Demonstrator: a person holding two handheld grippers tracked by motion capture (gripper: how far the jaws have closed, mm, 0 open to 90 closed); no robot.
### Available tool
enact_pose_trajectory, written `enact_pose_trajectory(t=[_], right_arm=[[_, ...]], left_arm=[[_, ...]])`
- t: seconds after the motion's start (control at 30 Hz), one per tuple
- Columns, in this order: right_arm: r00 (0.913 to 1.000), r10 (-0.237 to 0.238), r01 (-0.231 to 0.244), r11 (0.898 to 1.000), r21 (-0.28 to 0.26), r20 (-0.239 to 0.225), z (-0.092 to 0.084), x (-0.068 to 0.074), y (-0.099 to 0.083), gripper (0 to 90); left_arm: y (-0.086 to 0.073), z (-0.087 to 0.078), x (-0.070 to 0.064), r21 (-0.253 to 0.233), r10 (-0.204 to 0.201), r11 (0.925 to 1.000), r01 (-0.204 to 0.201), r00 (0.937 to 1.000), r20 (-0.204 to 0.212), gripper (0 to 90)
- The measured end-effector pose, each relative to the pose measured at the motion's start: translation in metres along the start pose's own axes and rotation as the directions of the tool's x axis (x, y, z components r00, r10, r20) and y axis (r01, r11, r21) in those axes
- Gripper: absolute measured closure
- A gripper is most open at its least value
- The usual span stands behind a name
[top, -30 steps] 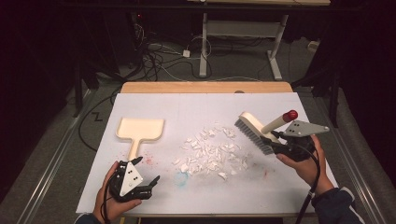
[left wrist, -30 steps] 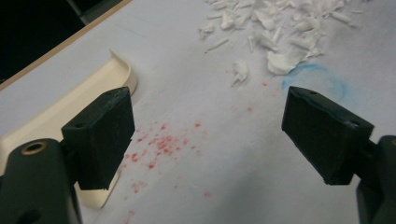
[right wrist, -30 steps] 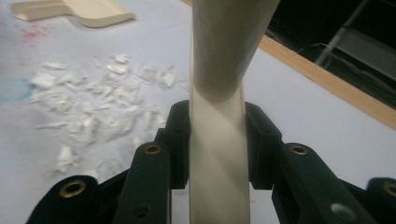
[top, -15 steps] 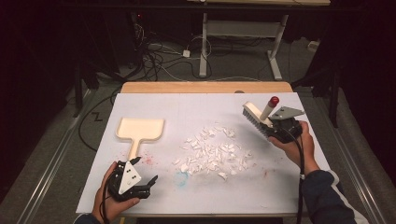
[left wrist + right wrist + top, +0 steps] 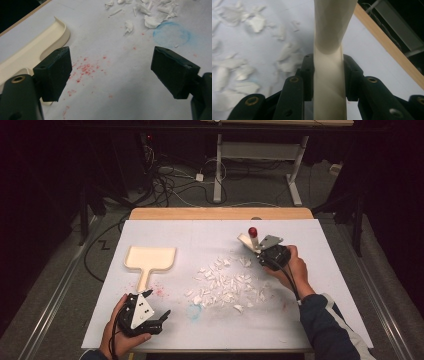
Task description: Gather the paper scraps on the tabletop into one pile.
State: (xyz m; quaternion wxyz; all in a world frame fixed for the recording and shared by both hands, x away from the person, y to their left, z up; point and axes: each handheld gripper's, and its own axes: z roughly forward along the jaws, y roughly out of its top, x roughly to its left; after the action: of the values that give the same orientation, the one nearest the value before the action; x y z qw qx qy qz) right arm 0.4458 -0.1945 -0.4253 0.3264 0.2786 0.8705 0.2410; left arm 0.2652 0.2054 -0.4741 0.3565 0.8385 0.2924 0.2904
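Now the desk (image 5: 320, 320) has a pile of white scraps (image 5: 222, 285) in the middle. The flat pan (image 5: 149, 260) lies to their left, untouched. The brush (image 5: 248, 241) has moved from the right side to just behind the scraps and dipped lower, so a sweep toward the pan looks ready to start. The right tongs (image 5: 261, 251) squeeze its handle tight. The left tongs (image 5: 162, 316) wait wide open, near the pan's handle.

Camera layout: one fixed, two gripper-mounted.
High view looks forward and down over the whole table (image 5: 150, 227). Both gripper views sit close above it; all three share the scraps (image 5: 225, 282) (image 5: 155, 18) (image 5: 257, 21).
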Motion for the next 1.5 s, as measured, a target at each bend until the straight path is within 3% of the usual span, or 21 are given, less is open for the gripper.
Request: enact_pose_trajectory(t=[0.07, 0.23, 0.27, 0.3, 0.33, 0.4, 0.5, 0.6, 0.73, 0.77, 0.93, 1.03, 1.07, 1.13, 1.2, 1.27, 1.3, 1.33, 1.4, 1.47, 1.5], right_arm=[[0.9973, -0.068, 0.067, 0.998, -0.013, -0.028, -0.003, 0.018, 0.001, 68.6], [0.9846, -0.132, 0.125, 0.990, -0.071, -0.115, -0.020, 0.035, -0.003, 68.5], [0.9707, -0.175, 0.159, 0.982, -0.104, -0.165, -0.031, 0.043, -0.007, 68.5], [0.9643, -0.184, 0.164, 0.980, -0.117, -0.190, -0.037, 0.046, -0.009, 68.5], [0.9643, -0.184, 0.164, 0.980, -0.117, -0.190, -0.037, 0.046, -0.009, 68.5], [0.9505, -0.213, 0.182, 0.972, -0.147, -0.226, -0.052, 0.054, -0.014, 68.5], [0.9456, -0.234, 0.198, 0.965, -0.171, -0.226, -0.067, 0.057, -0.014, 68.6], [0.9527, -0.222, 0.184, 0.965, -0.187, -0.208, -0.074, 0.054, -0.012, 68.6], [0.9727, -0.167, 0.130, 0.968, -0.213, -0.162, -0.080, 0.035, -0.007, 68.6], [0.9727, -0.167, 0.130, 0.968, -0.213, -0.162, -0.080, 0.035, -0.007, 68.6], [0.9851, -0.134, 0.110, 0.973, -0.204, -0.108, -0.061, 0.020, 0.005, 68.6], [0.9885, -0.146, 0.137, 0.977, -0.166, -0.041, -0.038, 0.018, 0.018, 68.6], [0.9908, -0.131, 0.125, 0.982, -0.142, -0.032, -0.019, 0.017, 0.026, 68.6], [0.9916, -0.127, 0.124, 0.985, -0.122, -0.022, -0.011, 0.018, 0.029, 68.6], [0.9856, -0.168, 0.169, 0.982, -0.083, 0.023, 0.012, 0.026, 0.039, 68.6], [0.9882, -0.150, 0.147, 0.984, -0.101, -0.031, 0.023, 0.032, 0.044, 68.6], [0.9845, -0.168, 0.161, 0.981, -0.109, -0.051, 0.026, 0.037, 0.047, 68.6], [0.9845, -0.168, 0.161, 0.981, -0.109, -0.051, 0.026, 0.037, 0.047, 68.6], [0.9702, -0.220, 0.206, 0.970, -0.131, -0.101, 0.029, 0.057, 0.055, 68.5], [0.9642, -0.236, 0.218, 0.965, -0.146, -0.120, 0.028, 0.062, 0.057, 68.6], [0.9526, -0.265, 0.239, 0.956, -0.169, -0.150, 0.024, 0.073, 0.060, 68.5]], left_arm=[[-0.001, 0.000, 0.000, 0.002, -0.003, 1.0000, 0.003, 1.0000, 0.000, 16.3], [-0.001, 0.000, 0.000, 0.008, -0.005, 1.0000, 0.005, 1.0000, -0.002, 16.3], [-0.001, 0.000, -0.001, 0.009, -0.003, 1.0000, 0.003, 1.0000, -0.001, 16.3], [0.000, 0.000, -0.001, 0.010, -0.001, 1.0000, 0.001, 1.0000, -0.001, 16.3], [0.000, 0.000, -0.001, 0.011, 0.001, 0.9999, -0.001, 1.0000, 0.001, 16.3], [0.000, 0.000, -0.002, 0.012, 0.003, 0.9999, -0.003, 1.0000, 0.001, 16.3], [0.001, 0.000, -0.002, 0.007, -0.001, 1.0000, 0.001, 1.0000, 0.002, 16.3], [0.002, 0.001, -0.003, 0.006, 0.001, 1.0000, -0.001, 1.0000, 0.005, 16.3], [0.003, 0.002, -0.003, 0.009, 0.007, 0.9999, -0.007, 0.9999, 0.010, 16.3], [0.003, 0.002, -0.003, 0.008, 0.004, 1.0000, -0.004, 0.9999, 0.011, 16.3], [0.004, 0.006, -0.001, 0.008, 0.002, 1.0000, -0.002, 0.9998, 0.019, 16.3], [0.005, 0.006, -0.002, 0.005, 0.004, 1.0000, -0.004, 0.9997, 0.025, 16.3], [0.005, 0.007, -0.002, 0.006, 0.006, 1.0000, -0.006, 0.9996, 0.027, 16.3], [0.004, 0.007, -0.002, 0.008, 0.007, 0.9999, -0.007, 0.9995, 0.031, 16.3], [0.004, 0.006, -0.002, 0.010, 0.009, 0.9999, -0.009, 0.9994, 0.033, 16.3], [0.003, 0.005, -0.001, 0.003, 0.003, 1.0000, -0.003, 0.9994, 0.035, 16.3], [0.003, 0.005, -0.001, 0.003, 0.003, 1.0000, -0.003, 0.9994, 0.035, 16.3], [0.003, 0.005, -0.001, 0.003, 0.002, 1.0000, -0.002, 0.9994, 0.034, 16.3], [0.003, 0.005, 0.000, 0.003, 0.000, 1.0000, 0.000, 0.9994, 0.035, 16.3], [0.003, 0.005, 0.000, 0.002, -0.002, 1.0000, 0.002, 0.9992, 0.040, 16.3], [0.003, 0.005, 0.000, 0.001, -0.005, 1.0000, 0.005, 0.9990, 0.044, 17.6]])
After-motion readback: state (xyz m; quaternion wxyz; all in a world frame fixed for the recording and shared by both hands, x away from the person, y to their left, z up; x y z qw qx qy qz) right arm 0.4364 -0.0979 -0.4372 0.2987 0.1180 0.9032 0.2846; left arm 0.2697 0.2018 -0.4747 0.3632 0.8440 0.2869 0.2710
